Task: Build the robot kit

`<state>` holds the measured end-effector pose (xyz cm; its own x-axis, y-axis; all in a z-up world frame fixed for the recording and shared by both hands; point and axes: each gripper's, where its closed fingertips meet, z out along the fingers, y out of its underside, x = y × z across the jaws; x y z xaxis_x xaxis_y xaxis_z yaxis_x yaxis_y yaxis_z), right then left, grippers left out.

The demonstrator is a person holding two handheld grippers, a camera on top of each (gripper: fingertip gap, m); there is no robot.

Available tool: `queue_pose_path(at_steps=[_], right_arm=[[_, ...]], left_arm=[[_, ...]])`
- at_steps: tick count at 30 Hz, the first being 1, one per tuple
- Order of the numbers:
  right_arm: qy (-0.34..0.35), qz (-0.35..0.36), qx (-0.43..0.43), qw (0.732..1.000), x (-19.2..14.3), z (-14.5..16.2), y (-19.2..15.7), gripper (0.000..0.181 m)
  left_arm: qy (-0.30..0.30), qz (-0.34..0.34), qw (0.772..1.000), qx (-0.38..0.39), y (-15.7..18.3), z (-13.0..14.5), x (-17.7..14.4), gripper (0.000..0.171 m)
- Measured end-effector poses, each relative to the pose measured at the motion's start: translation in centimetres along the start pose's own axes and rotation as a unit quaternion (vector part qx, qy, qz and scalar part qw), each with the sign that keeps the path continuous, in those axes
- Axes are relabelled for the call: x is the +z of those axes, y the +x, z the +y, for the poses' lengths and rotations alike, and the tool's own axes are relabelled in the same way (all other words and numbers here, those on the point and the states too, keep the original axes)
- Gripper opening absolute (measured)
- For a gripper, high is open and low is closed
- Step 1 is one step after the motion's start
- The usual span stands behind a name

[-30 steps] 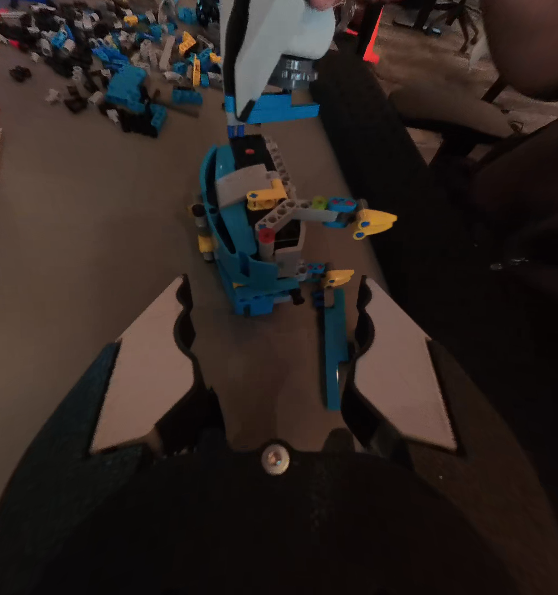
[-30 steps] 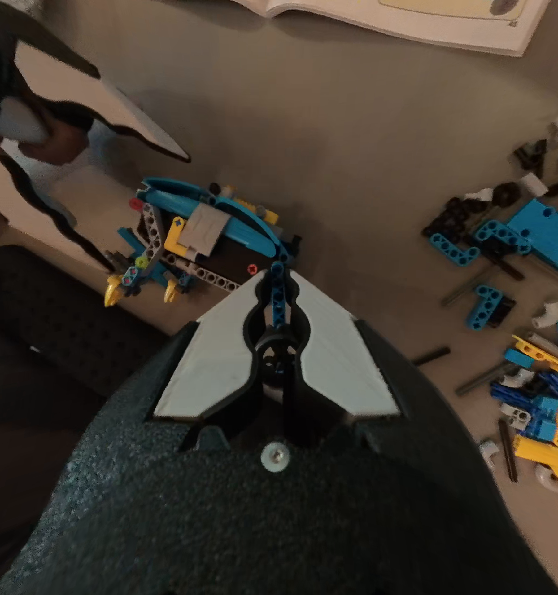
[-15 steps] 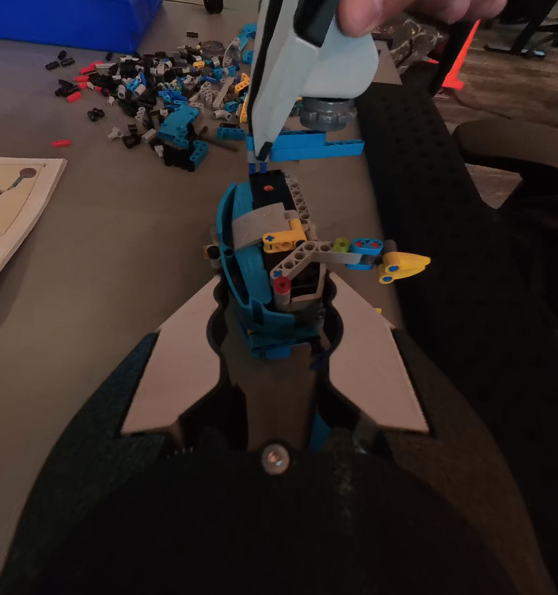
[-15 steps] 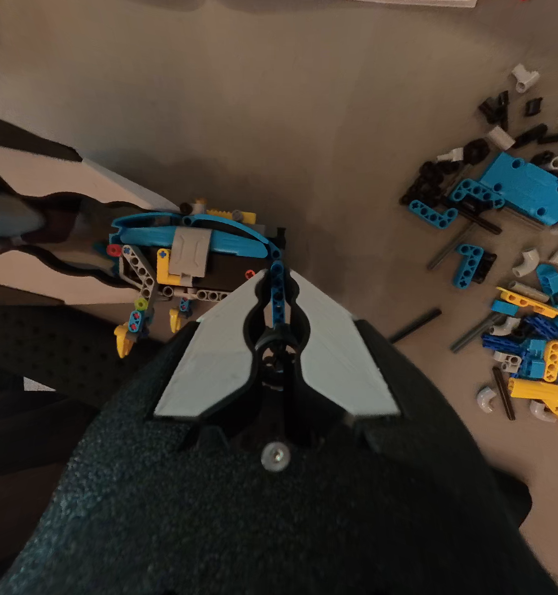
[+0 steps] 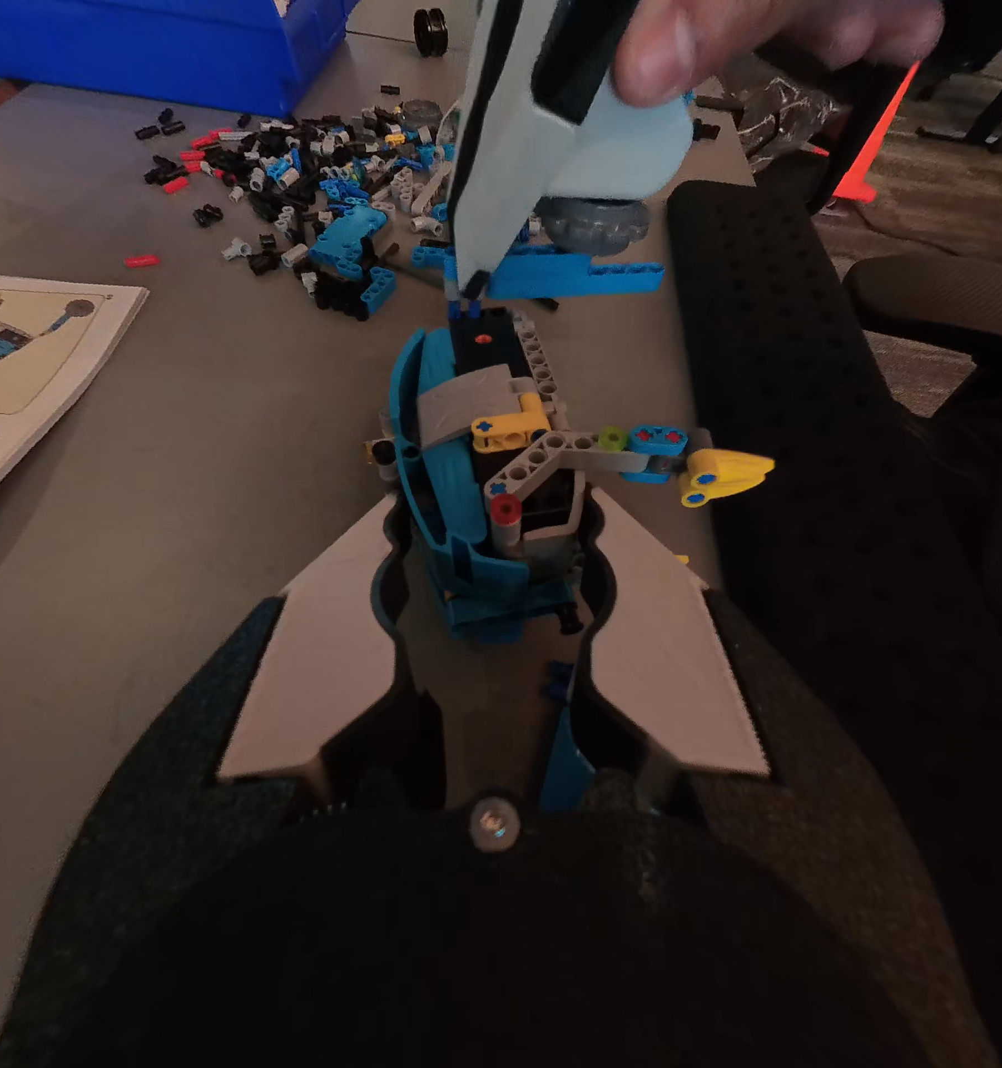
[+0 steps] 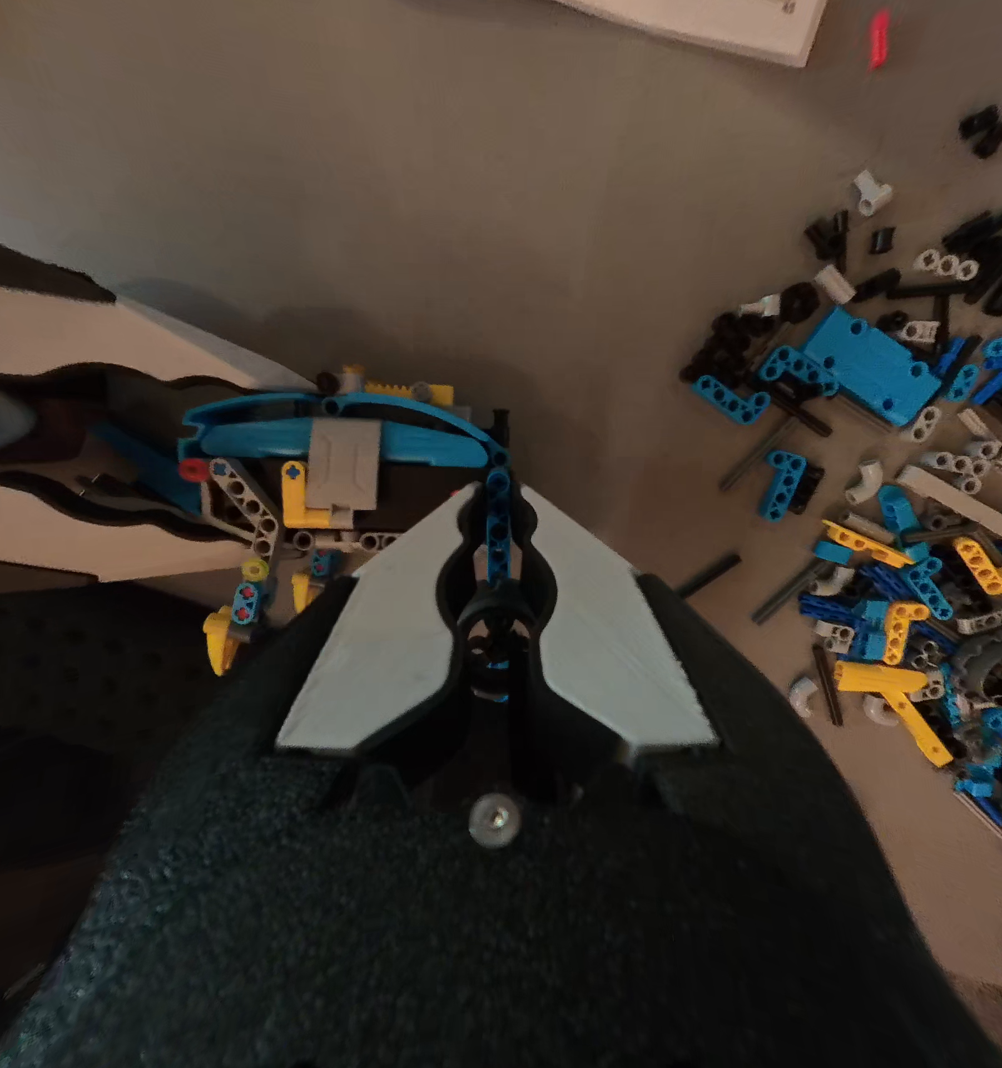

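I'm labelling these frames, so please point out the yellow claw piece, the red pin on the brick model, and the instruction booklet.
yellow claw piece (image 5: 724, 473): left wrist view, on its pointed body.
red pin (image 5: 505, 510): left wrist view, on its round end.
instruction booklet (image 5: 31, 358): left wrist view, on the open page.

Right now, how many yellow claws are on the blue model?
2. One yellow claw tips the grey arm sticking out past the table edge; the other sits beside it, against the blue model. Others may be hidden underneath.
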<state>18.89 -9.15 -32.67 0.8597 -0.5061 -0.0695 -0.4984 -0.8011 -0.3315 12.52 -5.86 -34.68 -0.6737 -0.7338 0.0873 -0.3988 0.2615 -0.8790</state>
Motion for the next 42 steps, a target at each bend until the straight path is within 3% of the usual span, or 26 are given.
queue_pose_path(at_steps=[11,21,26,34,42], right_arm=[[-0.004,0.015,-0.008,1.0,0.02,0.32,0.13,0.007],[0.002,0.072,-0.055,0.996,0.11,0.2,0.06,0.007],[-0.04,-0.06,0.014,0.997,0.1,0.32,0.4,0.007],[-0.088,0.035,-0.042,0.995,0.11,0.65,0.43,0.007],[-0.166,-0.034,-0.034,0.985,0.15,0.93,0.5,0.007]], left_arm=[[0.003,-0.006,1.0,-0.001,0.09,-0.1,0.08,0.058],[0.003,-0.011,1.0,-0.011,0.13,-0.17,0.15,0.057],[0.001,-0.019,1.0,0.004,0.21,-0.27,0.24,0.057],[0.002,-0.028,1.0,0.012,0.27,-0.36,0.37,0.057],[0.003,-0.037,0.999,0.019,0.41,-0.45,0.43,0.058]])
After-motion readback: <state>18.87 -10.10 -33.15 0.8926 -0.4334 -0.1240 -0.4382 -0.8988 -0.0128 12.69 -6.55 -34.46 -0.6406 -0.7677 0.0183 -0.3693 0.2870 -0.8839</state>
